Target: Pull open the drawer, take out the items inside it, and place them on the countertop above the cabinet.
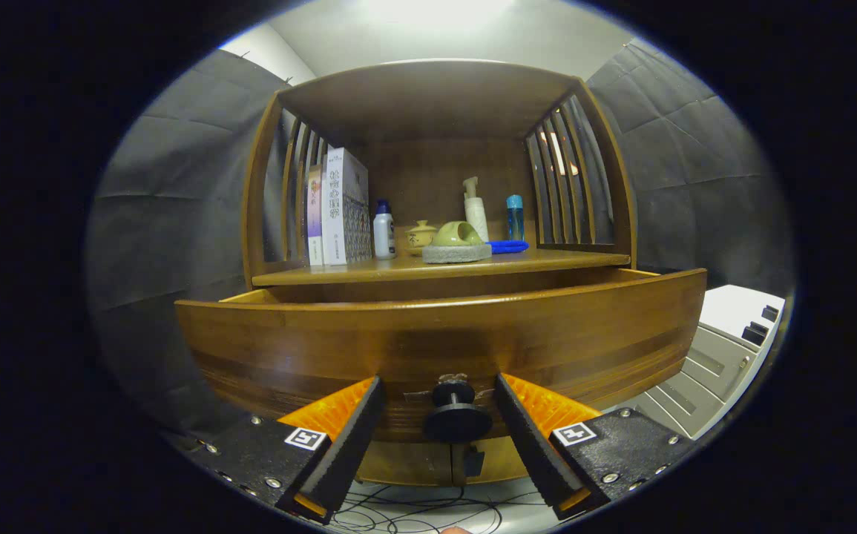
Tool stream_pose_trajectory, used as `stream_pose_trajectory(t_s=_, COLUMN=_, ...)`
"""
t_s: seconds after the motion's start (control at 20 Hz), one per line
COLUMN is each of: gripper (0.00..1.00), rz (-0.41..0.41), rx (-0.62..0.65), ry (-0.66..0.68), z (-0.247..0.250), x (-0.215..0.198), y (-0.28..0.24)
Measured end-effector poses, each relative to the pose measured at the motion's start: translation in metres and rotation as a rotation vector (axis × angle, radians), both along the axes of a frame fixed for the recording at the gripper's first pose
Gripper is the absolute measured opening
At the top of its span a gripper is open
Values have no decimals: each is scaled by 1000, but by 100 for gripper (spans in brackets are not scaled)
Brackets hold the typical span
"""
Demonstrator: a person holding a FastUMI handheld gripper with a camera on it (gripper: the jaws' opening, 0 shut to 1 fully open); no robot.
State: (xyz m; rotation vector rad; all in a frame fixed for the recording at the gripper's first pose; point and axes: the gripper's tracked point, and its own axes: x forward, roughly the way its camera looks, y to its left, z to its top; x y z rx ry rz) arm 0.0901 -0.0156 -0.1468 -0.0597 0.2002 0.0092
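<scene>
The wooden cabinet's drawer stands pulled out toward me, and its tall front panel hides whatever lies inside. A dark round knob juts from the middle of that panel. My gripper is open, with one finger on either side of the knob and a gap between each finger and it. Above the drawer runs the countertop, under a slatted wooden hutch.
The countertop holds upright books, a white bottle, a small lidded cup, a green piece on a grey sponge, a pump bottle, a blue bottle and a blue cloth. A white unit stands right; cables lie below.
</scene>
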Motion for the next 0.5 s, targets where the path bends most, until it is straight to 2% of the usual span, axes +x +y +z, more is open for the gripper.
stream_pose_trajectory(t_s=0.5, gripper=94, rz=-10, rx=-6, ry=-2, z=-5, x=41, y=0)
